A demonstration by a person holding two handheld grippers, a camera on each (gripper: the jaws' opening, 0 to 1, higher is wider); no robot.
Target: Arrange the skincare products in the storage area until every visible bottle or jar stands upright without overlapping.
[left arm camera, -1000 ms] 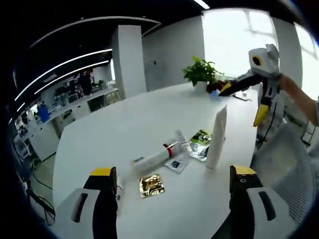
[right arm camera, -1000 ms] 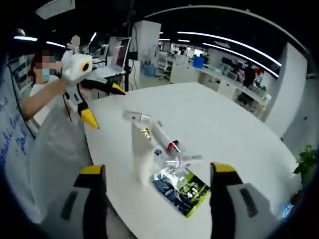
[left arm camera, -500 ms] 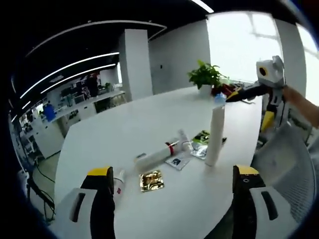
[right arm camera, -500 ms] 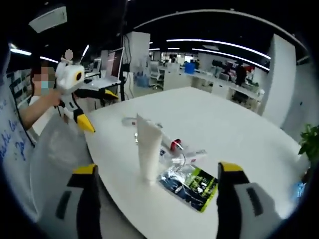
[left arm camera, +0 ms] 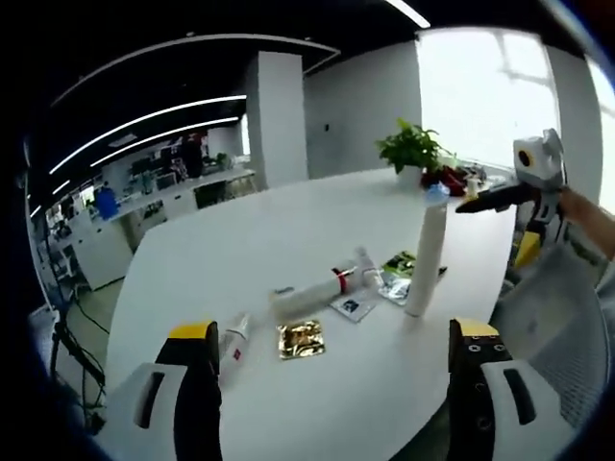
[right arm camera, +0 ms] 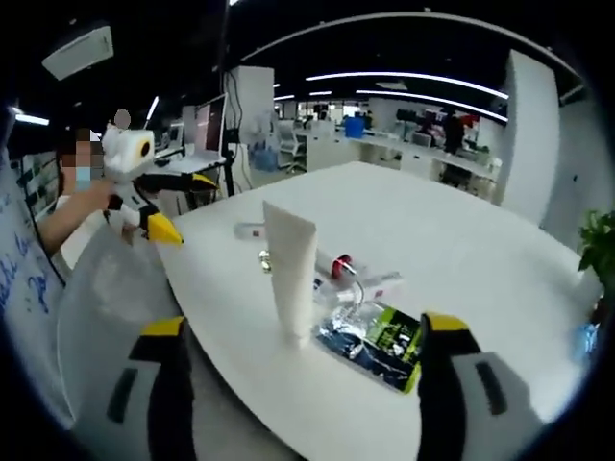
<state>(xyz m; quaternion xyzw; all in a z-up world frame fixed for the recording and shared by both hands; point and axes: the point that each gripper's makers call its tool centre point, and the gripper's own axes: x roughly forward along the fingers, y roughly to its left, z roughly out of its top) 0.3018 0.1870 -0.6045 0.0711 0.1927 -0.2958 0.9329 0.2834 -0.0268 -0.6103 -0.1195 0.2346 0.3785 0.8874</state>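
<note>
One white tube (left arm camera: 425, 252) stands upright on the table (left arm camera: 240, 250); the red-capped tube (left arm camera: 309, 291) and small bottle (left arm camera: 233, 338) lie flat — most remains; left gripper (left arm camera: 332, 370) and right gripper (right arm camera: 300, 360) both wide, empty.

Round white tabletop (left arm camera: 240, 240) | leafy green potted plant (left arm camera: 411, 150) at its far edge, beside bright windows | white square pillar (left arm camera: 279, 115) | office desks (right arm camera: 384, 149) under ceiling strip lights
</note>
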